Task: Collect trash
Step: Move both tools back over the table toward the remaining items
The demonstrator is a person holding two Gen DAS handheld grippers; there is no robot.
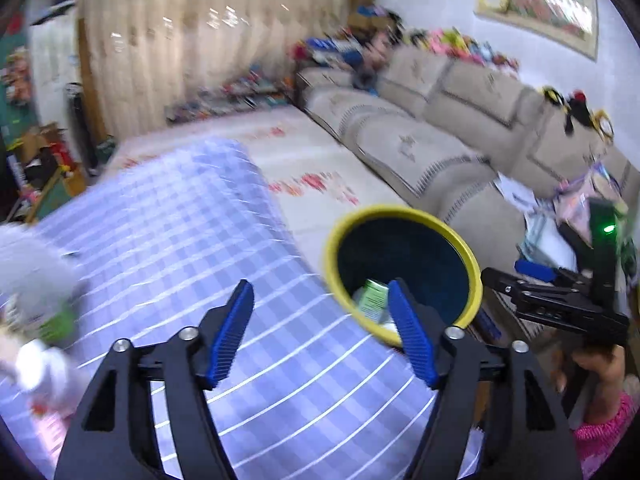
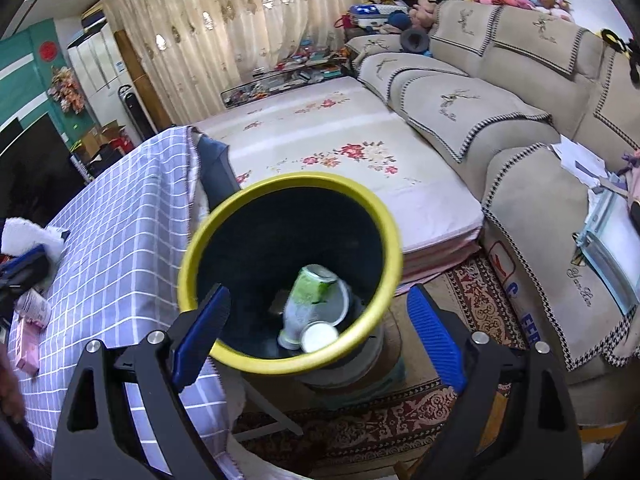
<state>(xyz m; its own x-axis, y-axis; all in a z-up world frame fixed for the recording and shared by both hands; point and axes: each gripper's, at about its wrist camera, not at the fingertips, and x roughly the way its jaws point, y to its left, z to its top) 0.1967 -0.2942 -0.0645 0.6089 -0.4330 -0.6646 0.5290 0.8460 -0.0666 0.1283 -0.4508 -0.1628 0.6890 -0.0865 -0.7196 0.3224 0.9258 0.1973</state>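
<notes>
A table covered with a blue checked cloth (image 2: pixel 120 216) is seen at the left of both views, and a bin with a yellow rim (image 2: pixel 192 248) stands just off its right-hand edge, on the patterned rug (image 2: pixel 472 300). Inside the bin a green-and-white bottle (image 2: pixel 314 290) is seen lying tilted against the far wall, with a white round lid (image 2: pixel 319 337) and a pale plate-like piece beside it at the bottom.

More litter remains on the cloth near the table's left edge: a white crumpled wad (image 2: pixel 24 232), a small cup-like item (image 2: pixel 34 306) and a pink packet (image 2: pixel 28 350), all blurred in the left wrist view.

The right gripper (image 2: pixel 320 332) is held above the bin's near rim, its blue pads spread wide and nothing between them. The left gripper (image 1: pixel 320 332) is held over the table's right edge, likewise wide open and empty.

A drop into the bin is judged to be just finished. The next move would call for one gripper to be carried back toward the left edge of the table, lowered over one of the remaining items and closed on it.
</notes>
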